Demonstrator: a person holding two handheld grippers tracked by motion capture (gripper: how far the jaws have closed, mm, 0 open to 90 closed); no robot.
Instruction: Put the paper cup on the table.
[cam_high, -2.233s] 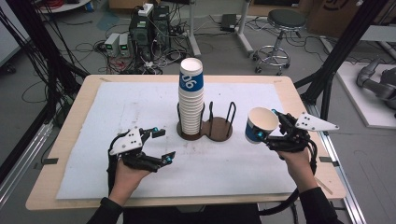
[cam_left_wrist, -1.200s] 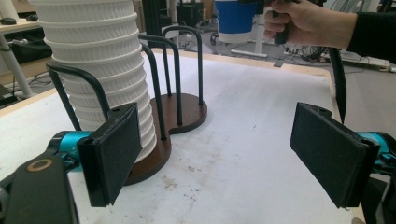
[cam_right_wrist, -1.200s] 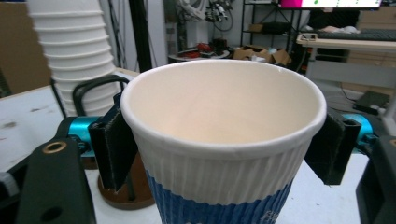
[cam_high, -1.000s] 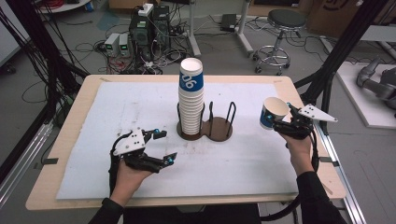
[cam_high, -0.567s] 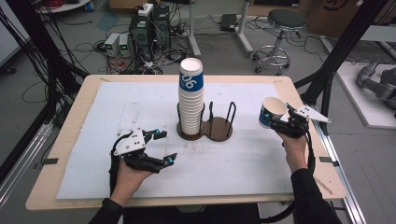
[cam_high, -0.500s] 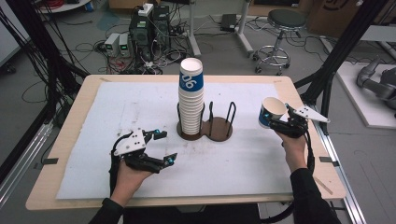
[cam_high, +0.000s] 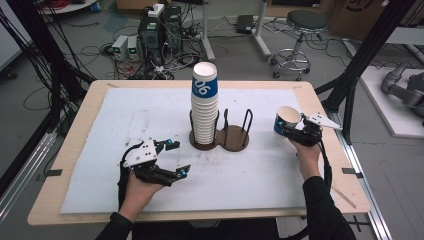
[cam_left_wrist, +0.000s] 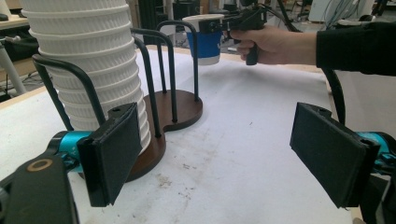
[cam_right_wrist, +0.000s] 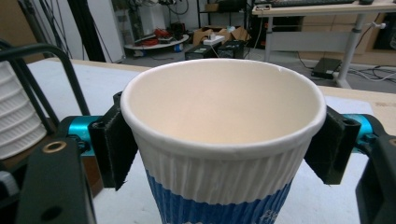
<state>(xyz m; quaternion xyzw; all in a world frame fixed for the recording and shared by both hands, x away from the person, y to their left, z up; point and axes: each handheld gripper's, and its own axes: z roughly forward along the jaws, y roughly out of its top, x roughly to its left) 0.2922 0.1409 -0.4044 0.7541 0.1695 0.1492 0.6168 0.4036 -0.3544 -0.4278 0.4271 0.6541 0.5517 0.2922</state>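
Clearly the right claw (cam_high: 296, 125) pinches a cup (cam_high: 286, 120) upright between its pads, beside the rack (cam_high: 223, 137), while the left claw (cam_high: 172, 159) waits open and empty; squeezing harder could buckle its thin wall, letting it slip free.

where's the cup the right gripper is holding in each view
High view: the held cup is right of centre, clamped in the right gripper near the table's right edge.
Left gripper view: it sits at top centre, behind the rack's wire loops.
Right gripper view: it is large in the middle, open mouth up, a black pad on each side.
Shared landmark: the stack of ribbed cups in the wooden rack.
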